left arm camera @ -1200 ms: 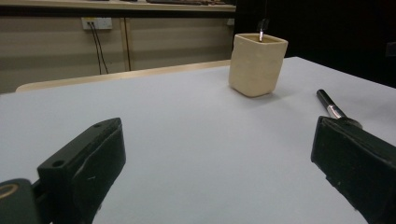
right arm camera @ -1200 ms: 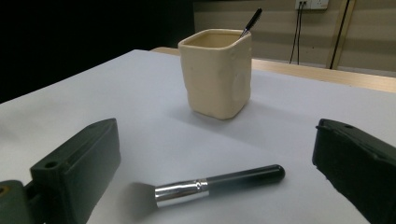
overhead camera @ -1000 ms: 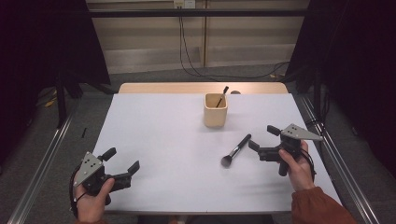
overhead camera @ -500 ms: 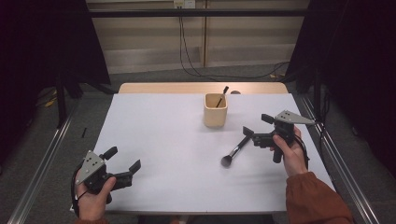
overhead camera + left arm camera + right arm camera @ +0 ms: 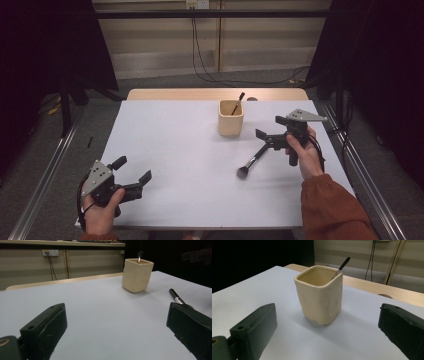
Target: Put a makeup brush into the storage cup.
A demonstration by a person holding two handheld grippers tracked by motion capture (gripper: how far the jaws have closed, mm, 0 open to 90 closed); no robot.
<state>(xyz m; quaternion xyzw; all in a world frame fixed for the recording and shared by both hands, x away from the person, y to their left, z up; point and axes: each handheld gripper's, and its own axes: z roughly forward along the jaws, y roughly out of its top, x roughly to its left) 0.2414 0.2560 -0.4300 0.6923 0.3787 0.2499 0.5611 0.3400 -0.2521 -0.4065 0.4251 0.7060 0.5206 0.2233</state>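
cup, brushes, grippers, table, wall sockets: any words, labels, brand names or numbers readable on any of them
None can be read.
The cream cup is plain on the sides shown.
The brush on the table and the brush in the cup show no legible print.
Both grippers, left and right, carry no visible marking.
The wall sockets are too small to tell.

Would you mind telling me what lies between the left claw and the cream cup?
Nothing: in the high view, bare white table separates the left claw from the cup.
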